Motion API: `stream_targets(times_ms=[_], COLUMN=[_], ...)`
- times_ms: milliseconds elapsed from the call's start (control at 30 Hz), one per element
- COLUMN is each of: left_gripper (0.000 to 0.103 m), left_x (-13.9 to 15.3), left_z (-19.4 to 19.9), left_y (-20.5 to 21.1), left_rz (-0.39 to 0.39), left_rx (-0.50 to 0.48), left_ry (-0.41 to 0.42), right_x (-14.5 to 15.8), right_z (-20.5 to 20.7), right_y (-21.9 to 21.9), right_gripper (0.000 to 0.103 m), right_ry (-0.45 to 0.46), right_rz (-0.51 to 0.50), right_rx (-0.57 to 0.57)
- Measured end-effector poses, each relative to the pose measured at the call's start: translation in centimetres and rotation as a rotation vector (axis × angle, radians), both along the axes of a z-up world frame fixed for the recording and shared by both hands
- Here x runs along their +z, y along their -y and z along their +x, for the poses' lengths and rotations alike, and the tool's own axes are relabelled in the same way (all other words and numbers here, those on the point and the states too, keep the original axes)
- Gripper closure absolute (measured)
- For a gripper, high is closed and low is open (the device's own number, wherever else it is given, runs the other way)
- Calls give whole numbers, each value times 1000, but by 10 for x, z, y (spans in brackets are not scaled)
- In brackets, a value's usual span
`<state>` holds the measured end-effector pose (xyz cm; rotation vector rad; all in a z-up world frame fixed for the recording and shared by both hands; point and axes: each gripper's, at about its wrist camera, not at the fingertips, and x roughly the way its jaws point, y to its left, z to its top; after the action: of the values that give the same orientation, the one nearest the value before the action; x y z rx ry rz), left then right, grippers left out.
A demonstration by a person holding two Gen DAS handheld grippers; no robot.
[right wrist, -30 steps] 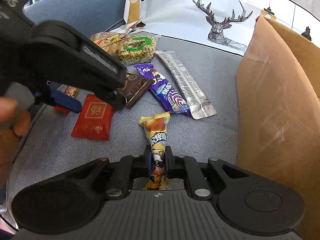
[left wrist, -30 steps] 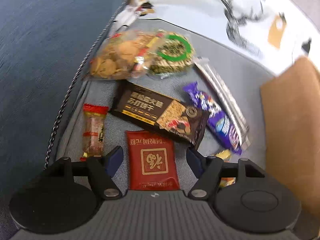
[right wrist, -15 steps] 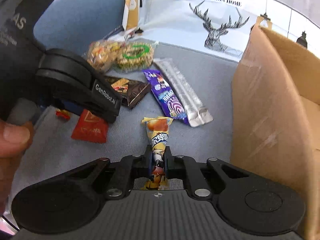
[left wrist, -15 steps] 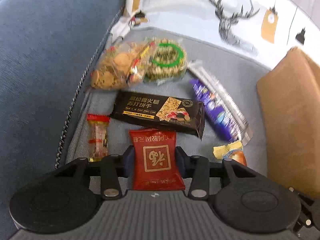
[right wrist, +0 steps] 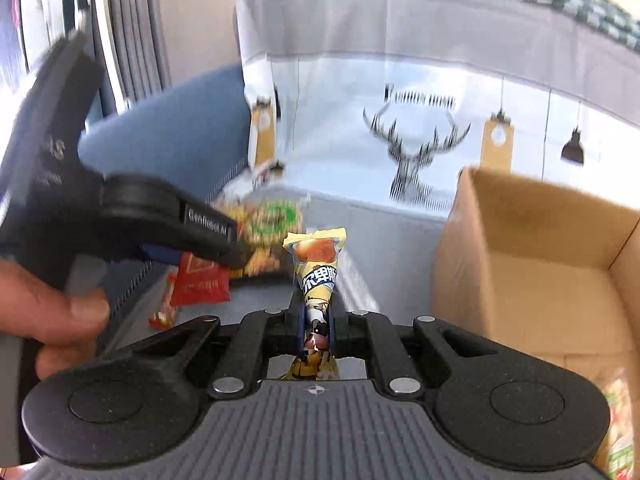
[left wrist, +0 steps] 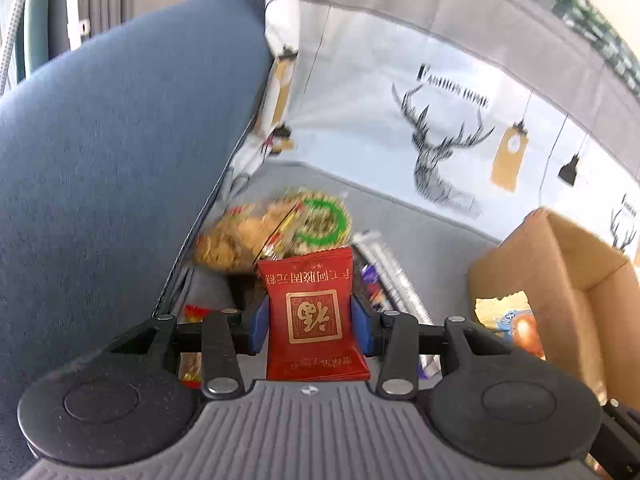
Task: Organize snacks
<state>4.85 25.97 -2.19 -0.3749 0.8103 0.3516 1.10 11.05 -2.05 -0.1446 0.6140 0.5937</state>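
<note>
My left gripper (left wrist: 310,320) is shut on a red snack packet (left wrist: 314,316) and holds it up above the grey seat; the packet also shows in the right wrist view (right wrist: 202,280). My right gripper (right wrist: 316,330) is shut on a yellow snack packet (right wrist: 318,264), also lifted, seen in the left wrist view (left wrist: 512,320). The open cardboard box (right wrist: 540,264) stands just right of both grippers. Bagged snacks (left wrist: 276,232) lie on the seat behind.
A small red candy (left wrist: 192,360) lies on the seat at the left. A silver and a purple packet (left wrist: 380,280) lie right of the red packet. A blue armrest (left wrist: 120,160) rises at the left; a deer-print cushion (left wrist: 440,140) stands behind. A snack bag (right wrist: 620,428) lies in the box.
Both grippers have risen from the seat with their packets and tilted up. The left gripper closed on the red packet one second ago and lifted it.
</note>
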Motion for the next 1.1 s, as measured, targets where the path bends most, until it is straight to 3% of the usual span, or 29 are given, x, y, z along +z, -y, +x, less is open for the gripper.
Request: stream_targets(times_ms=[400, 633, 1100], left_gripper=[56, 56, 56], left_x=[30, 47, 55], left_z=[1, 10, 38], left_y=[42, 71, 169], left_rz=[76, 87, 89], left_rx=[-27, -37, -200], left_ry=[183, 284, 362], right_x=[28, 39, 24], right_z=[-9, -3, 41], right_y=[56, 101, 187], right_gripper=[92, 92, 92], right_ry=[201, 273, 237], right_rz=[113, 152, 101], right_rx=[8, -35, -302])
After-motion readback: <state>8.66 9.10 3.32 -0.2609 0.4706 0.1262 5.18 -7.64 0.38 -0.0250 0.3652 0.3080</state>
